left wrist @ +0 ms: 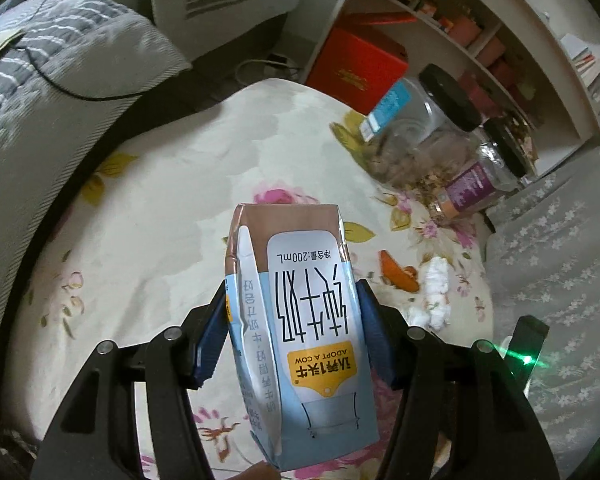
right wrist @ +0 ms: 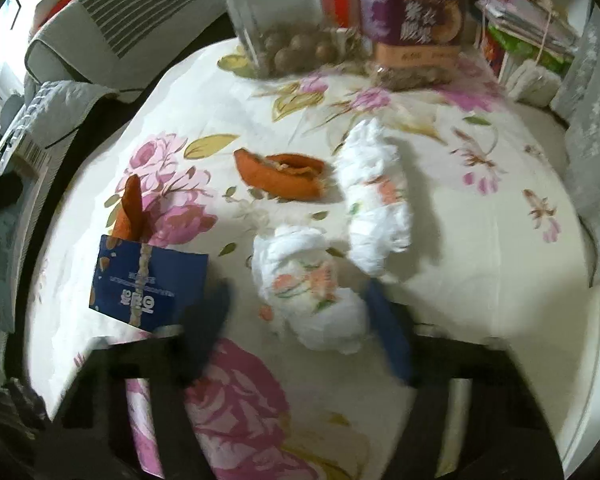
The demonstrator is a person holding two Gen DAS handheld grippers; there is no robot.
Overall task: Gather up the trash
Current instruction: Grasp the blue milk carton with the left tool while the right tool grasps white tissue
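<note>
My left gripper (left wrist: 294,304) is shut on a blue and white milk carton (left wrist: 300,320) and holds it above the round floral table (left wrist: 172,200). My right gripper (right wrist: 300,304) is open, its fingers on either side of a crumpled white tissue (right wrist: 308,292) on the table. A second crumpled tissue (right wrist: 376,200) lies just beyond it. Orange peel (right wrist: 284,178) lies behind the tissues, and another peel piece (right wrist: 132,208) rests by a blue Oreo wrapper (right wrist: 148,284) at the left. The tissues (left wrist: 434,292) and peel (left wrist: 398,270) also show in the left wrist view.
Two glass jars with black lids (left wrist: 424,120) (left wrist: 480,180) stand at the table's far side; they show as a nut jar (right wrist: 276,16) and a purple-labelled jar (right wrist: 412,24). A white shelf with red boxes (left wrist: 440,20) stands behind. A grey striped cushion (left wrist: 60,52) lies left.
</note>
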